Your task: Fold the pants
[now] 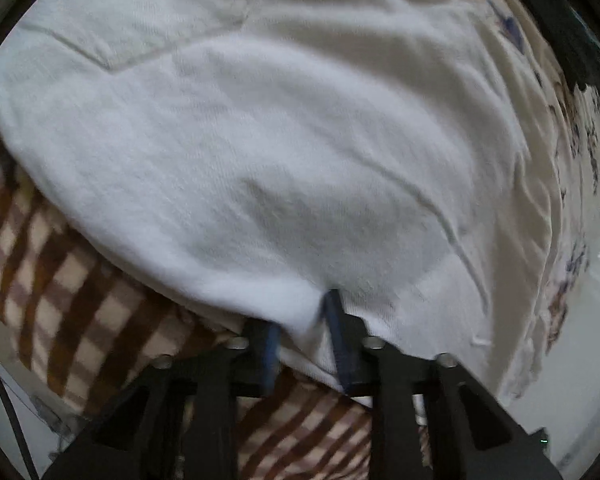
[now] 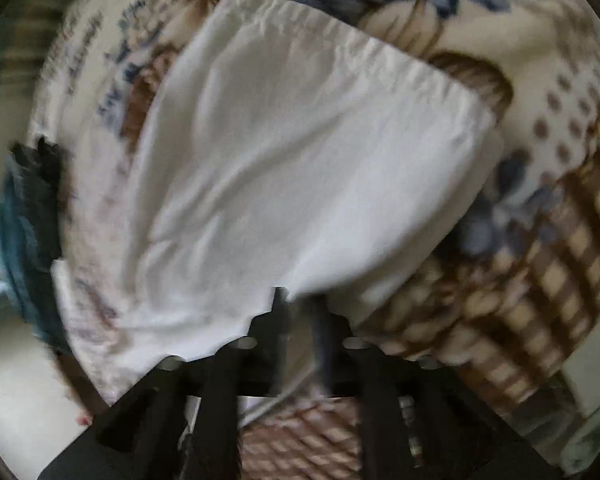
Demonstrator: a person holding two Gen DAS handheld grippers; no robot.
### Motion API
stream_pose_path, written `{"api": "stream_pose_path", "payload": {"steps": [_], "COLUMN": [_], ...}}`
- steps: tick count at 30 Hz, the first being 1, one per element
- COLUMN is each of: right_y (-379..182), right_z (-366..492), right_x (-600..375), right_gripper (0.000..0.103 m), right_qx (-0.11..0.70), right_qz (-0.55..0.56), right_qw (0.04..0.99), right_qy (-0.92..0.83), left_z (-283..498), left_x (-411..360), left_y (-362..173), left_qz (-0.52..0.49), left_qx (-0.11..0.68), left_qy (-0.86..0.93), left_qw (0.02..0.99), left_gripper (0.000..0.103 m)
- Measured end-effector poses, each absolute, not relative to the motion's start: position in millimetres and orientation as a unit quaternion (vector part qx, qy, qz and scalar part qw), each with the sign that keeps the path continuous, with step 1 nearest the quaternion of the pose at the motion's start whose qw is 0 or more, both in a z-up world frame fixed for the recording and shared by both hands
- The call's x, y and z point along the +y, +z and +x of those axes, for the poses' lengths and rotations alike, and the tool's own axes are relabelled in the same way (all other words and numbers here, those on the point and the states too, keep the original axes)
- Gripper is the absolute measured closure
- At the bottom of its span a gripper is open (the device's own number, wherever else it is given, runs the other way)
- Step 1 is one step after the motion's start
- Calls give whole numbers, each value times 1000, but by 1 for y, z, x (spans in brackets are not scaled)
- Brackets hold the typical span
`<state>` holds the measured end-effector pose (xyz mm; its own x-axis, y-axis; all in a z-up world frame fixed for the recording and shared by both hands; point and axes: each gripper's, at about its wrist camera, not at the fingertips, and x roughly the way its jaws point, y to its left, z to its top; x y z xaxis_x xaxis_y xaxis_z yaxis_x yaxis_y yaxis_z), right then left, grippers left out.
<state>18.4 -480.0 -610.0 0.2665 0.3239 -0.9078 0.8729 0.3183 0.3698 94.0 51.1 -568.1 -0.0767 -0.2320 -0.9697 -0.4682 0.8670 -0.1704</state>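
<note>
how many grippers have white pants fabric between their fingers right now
2. The left gripper pinches the edge of the white pants over the checked blanket. The right gripper sits at the pants' near edge; blur hides whether it truly grips.

Patterned blanket [image 2: 540, 92] with brown checks and blue flowers, pale floor [image 1: 580, 360] beside it

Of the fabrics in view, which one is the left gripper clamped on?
The plain white pants: the left gripper pinches their near edge. The brown-checked and floral blanket beneath is patterned and ungripped.
</note>
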Motion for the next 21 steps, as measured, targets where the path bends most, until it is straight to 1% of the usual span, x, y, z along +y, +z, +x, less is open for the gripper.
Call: {"api": "stream_pose_path", "payload": {"steps": [1,4,7,9,12,13,15,16,17,18,20,21], "right_y": [-606,-584,-578,-586,-595,-589,-578,-571,-560,-554,-546,-546], "right_z": [18,7,-7,-19,-18,-9,6,14,24,28,44,49], "right_x": [-481,-490,-505,-519,-524,-519,-510,-506,-504,-506,-515,-525], "right_gripper": [97,99,101,101,100,96,70,45,38,38,38,37], "right_qx": [558,550,553,560,558,562,576,579,576,574,578,576], "right_qz": [527,499,492,508,553,550,531,515,490,475,432,424], "right_qw": [597,623,622,602,582,588,598,610,633,644,666,670], "right_qy": [-234,-247,-258,-258,-210,-190,-170,-164,-167,-173,-188,-199], "left_z": [92,83,77,72,71,71,72,71,65,69,73,75], "left_x": [48,37,33,36,31,31,33,36,47,42,28,11], "left_y": [-561,-538,-535,-541,-543,-542,-538,-533,-523,-515,-503,-494], "left_qz": [-231,-201,-185,-183,-185,-185,-192,-202,-202,-198,-173,-130], "left_qx": [722,705,709,717,721,721,721,717,715,710,699,687], "left_qy": [96,97,104,113,113,113,113,115,116,115,110,108], "left_qw": [645,674,673,663,658,658,656,657,659,666,685,706], "left_gripper": [94,95,95,95,95,94,94,94,91,89,77,76]}}
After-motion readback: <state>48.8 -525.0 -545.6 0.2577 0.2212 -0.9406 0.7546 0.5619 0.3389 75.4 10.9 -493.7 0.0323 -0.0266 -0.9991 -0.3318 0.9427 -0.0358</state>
